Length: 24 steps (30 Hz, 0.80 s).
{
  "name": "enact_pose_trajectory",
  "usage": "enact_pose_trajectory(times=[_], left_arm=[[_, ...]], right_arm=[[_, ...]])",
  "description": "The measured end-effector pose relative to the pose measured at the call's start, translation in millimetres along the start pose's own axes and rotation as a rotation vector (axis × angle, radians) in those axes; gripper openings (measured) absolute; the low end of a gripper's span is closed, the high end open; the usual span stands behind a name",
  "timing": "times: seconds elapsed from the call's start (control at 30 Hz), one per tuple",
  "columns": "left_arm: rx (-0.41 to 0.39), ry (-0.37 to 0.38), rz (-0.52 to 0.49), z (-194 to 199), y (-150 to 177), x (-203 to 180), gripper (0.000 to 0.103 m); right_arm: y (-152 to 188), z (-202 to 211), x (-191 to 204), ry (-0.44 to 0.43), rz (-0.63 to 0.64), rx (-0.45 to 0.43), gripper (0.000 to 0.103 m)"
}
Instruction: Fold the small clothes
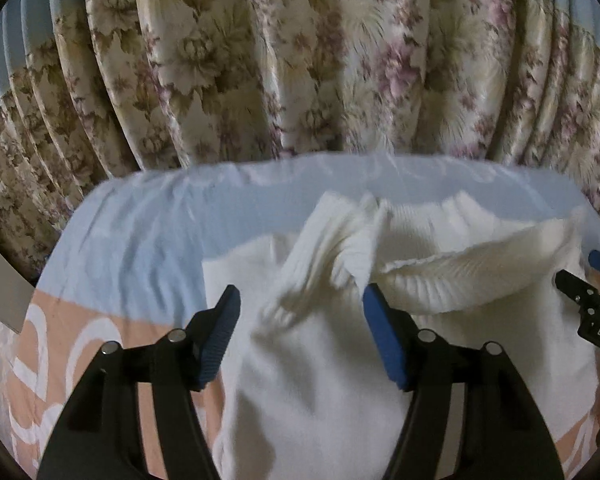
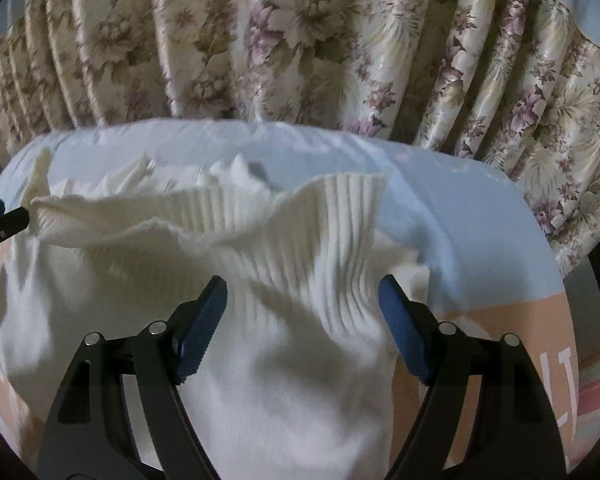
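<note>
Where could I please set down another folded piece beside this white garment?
Bare pale blue sheet lies left of the white garment, toward the floral curtain; another strip on its right. The middle is crowded.

Left wrist view: sits just behind the left gripper [image 1: 300, 300], looking forward and steeply down, close over the white knit garment [image 1: 320, 360] on the bed [image 1: 140, 232]; flowered curtain [image 1: 300, 60] fills the top. Right gripper's tip [image 1: 596, 280] at its right edge.

Right wrist view: same set-up behind the right gripper [image 2: 302, 296], alongside. Both share garment, bed, curtain.
</note>
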<state>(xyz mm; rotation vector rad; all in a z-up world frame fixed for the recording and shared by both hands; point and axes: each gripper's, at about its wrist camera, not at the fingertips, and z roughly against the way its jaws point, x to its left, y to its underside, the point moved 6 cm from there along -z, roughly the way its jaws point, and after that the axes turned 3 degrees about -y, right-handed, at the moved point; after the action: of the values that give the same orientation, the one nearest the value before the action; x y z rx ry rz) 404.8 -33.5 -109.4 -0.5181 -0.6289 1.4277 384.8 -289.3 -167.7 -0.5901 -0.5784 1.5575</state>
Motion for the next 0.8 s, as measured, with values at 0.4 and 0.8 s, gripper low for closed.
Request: enact_pose_trajectory(times=[0.4, 0.8], left_arm=[[-0.015, 0.009, 0.050, 7.3, 17.9, 24.9, 0.065], [0.029, 0.036, 0.093, 41.9, 89.4, 39.4, 0.065]], right_arm=[[5.1, 15.5, -30.4, 0.004, -0.064, -0.029, 0.079], [58.2, 54.4, -71.2, -0.026, -0.222, -0.014, 0.080]])
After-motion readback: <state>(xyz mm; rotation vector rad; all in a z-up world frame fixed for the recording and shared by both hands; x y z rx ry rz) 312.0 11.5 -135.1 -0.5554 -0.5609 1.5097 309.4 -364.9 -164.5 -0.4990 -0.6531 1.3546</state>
